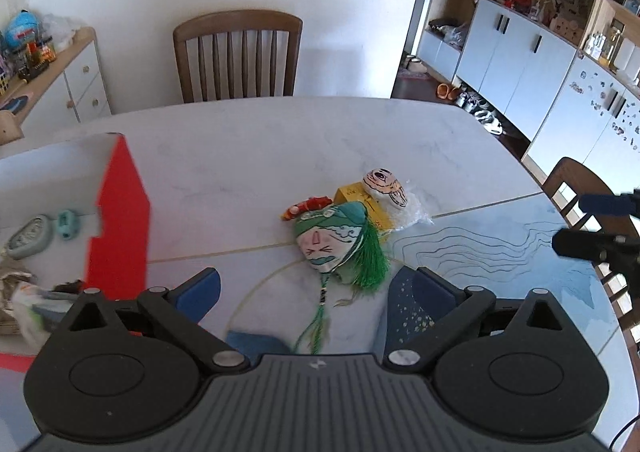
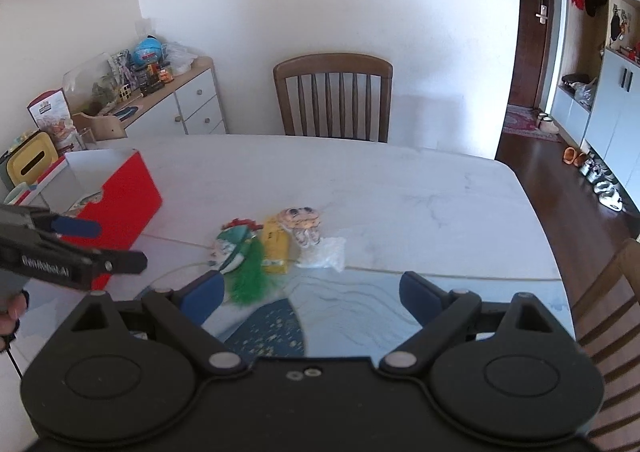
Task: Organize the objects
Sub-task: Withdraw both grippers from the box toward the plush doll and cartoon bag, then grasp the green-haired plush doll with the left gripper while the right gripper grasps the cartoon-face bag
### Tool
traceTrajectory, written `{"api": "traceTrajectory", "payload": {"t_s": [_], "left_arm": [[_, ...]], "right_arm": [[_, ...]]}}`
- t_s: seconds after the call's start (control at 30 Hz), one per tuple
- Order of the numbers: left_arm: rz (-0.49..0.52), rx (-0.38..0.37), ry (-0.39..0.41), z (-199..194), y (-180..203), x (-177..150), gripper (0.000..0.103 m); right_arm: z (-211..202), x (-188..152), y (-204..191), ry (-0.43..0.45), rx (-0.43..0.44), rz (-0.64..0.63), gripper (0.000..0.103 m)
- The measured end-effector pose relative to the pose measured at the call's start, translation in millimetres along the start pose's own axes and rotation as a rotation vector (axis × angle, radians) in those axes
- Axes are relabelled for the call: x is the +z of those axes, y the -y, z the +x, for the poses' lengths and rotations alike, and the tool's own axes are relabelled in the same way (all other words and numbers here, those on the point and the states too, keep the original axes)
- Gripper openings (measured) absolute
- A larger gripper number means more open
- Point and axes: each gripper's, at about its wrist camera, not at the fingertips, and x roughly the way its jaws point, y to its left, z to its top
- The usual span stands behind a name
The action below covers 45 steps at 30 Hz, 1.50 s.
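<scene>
- The left gripper (image 1: 304,292) is low in the middle of its picture. Its two blue fingers are spread wide and nothing is between them.
- The right gripper (image 2: 312,292) is also spread wide and grips nothing.
- Small toys lie in a bunch in the middle of the white table (image 1: 260,140).
- The green face charm (image 1: 332,240) with its fluffy tassel lies just above the left gripper.
- A yellow box (image 1: 362,200) touches the charm, and a striped fish toy (image 1: 386,186) rests on the box.
- A little red toy (image 1: 306,206) sits at the charm's upper left.
- A red box (image 1: 120,212) stands open at the left of the picture.
</scene>
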Motion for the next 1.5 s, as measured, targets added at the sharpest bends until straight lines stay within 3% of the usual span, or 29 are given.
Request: {"api": "traceTrajectory", "payload": {"t_s": [0.4,0.53,0.93,1.17,1.3,1.37,1.43,1.5], "left_arm": [[-0.008,0.002,-0.019,60.1,12.3,7.0,0.103],[-0.007,0.021,-0.025,78.2,11.8,10.8,0.103],[-0.044,0.026,-0.039,113.3,3.5,17.5,0.102],[-0.077,0.013,-0.045,127.2,-0.2,19.2,0.101],[-0.086,-0.015,-0.057,132.9,-1.0,18.1,0.090],[-0.105,-0.036,-0.054,133.2,-3.1,17.9,0.081],[-0.121,-0.061,-0.053,133.2,-4.9,19.1,0.071],[-0.133,-0.067,-0.055,133.0,-6.0,21.3,0.068]], "right_arm": [[72.1,30.9,19.8,-0.037,0.087,-0.005,0.091],[98.4,38.2,20.3,-0.056,0.070,-0.006,0.090],[156.9,48.6,15.0,-0.104,0.144,0.048,0.080],[176.2,45.9,15.8,-0.119,0.128,0.058,0.077],[183.3,44.1,14.7,-0.132,0.140,0.056,0.068],[186.4,42.3,13.3,-0.140,0.144,0.054,0.059],[188.6,41.6,12.2,-0.147,0.151,0.056,0.055],[188.8,39.9,11.3,-0.151,0.160,0.060,0.052]]}}
